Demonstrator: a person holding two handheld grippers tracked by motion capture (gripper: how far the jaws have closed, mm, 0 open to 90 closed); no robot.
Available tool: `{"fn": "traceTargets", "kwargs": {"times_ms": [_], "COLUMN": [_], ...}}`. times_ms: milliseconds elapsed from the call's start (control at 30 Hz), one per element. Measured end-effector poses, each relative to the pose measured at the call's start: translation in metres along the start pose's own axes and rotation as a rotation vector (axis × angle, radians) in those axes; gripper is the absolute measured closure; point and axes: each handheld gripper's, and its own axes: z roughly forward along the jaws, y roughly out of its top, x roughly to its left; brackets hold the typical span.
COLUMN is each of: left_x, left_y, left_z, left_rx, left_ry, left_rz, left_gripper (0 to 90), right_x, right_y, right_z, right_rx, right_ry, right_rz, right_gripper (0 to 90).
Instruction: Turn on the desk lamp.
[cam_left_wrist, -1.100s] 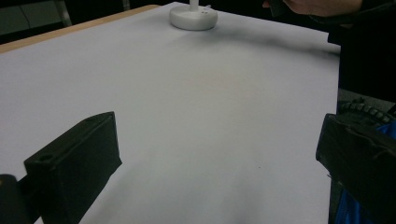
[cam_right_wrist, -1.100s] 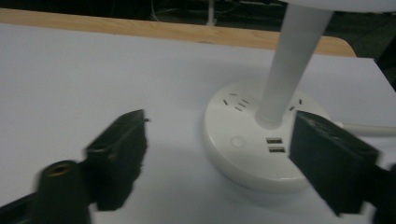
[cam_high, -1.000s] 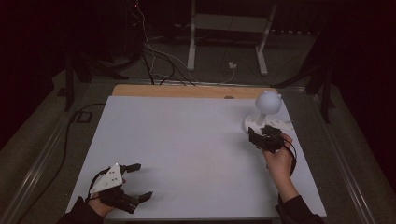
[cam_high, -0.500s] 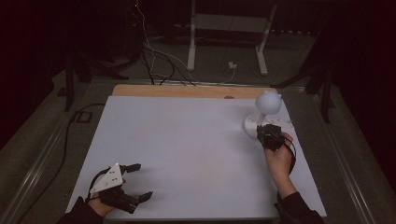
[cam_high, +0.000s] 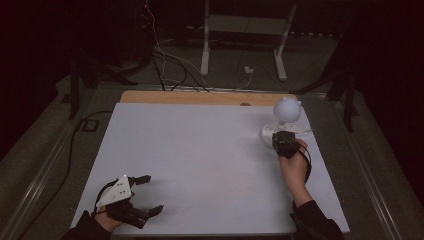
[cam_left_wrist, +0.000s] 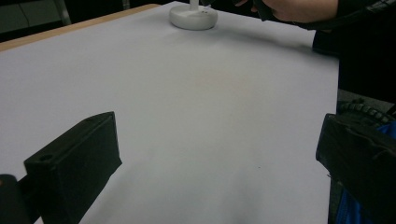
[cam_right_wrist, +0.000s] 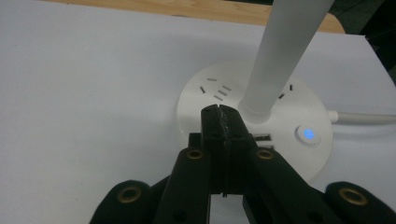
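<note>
- Jaws, right gripper (cam_right_wrist: 219, 112): pressed together, over white lamp base (cam_right_wrist: 201, 100) with lit blue button (cam_right_wrist: 307, 134).
- Jaws, left gripper (cam_high: 145, 196): spread wide, low over white bench (cam_high: 200, 150).

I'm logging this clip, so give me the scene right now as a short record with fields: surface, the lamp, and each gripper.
surface: white table top with a wooden strip along its far edge
lamp: white desk lamp at the far right, round head on a stem; its round base has socket slots and a lit blue button
cable: white cord leaves the base
left gripper: near left corner, jaws wide apart, holding nothing
right gripper: jaws closed together, tips over the base beside the stem
</note>
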Motion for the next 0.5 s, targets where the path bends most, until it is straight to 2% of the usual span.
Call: {"fn": "traceTargets", "kwargs": {"times_ms": [500], "left_x": [0.000], "left_y": [0.000], "left_z": [0.000], "left_rx": [0.003], "left_ry": [-0.003], "left_rz": [0.004], "left_gripper": [0.2], "right_x": [-0.003], "right_y": [-0.002], "right_z": [0.014], "right_rx": [0.024], "right_ry": [0.001], "right_rz": [0.009], "right_gripper": [90.0]}}
